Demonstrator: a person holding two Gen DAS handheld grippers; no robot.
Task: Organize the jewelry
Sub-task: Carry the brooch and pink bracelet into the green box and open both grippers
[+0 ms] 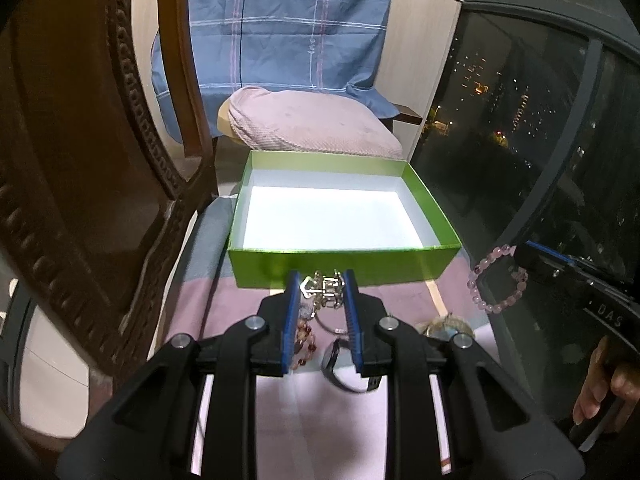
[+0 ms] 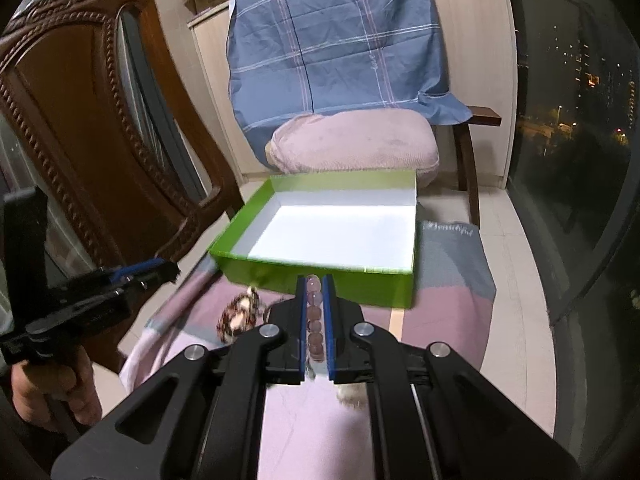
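Note:
An open green box [image 1: 344, 268] with a white, empty inside stands on a pink and grey cloth; it also shows in the right wrist view [image 2: 320, 280]. My left gripper [image 1: 322, 280] is shut on a silver and gold chain piece [image 1: 326, 289], held just in front of the box. A reddish bead bracelet [image 1: 303, 344] and a dark ring-like piece [image 1: 340, 364] lie below it. My right gripper [image 2: 315, 282] is shut on a pale pink bead bracelet [image 2: 314, 320], which hangs at the right in the left wrist view [image 1: 498, 280].
A carved wooden chair back [image 2: 92, 128] stands at the left. A second chair with a pink cushion [image 2: 356, 140] and blue plaid cloth [image 2: 340, 40] stands behind the box. A dark window [image 2: 580, 120] runs along the right. A furry item [image 1: 448, 326] lies on the cloth.

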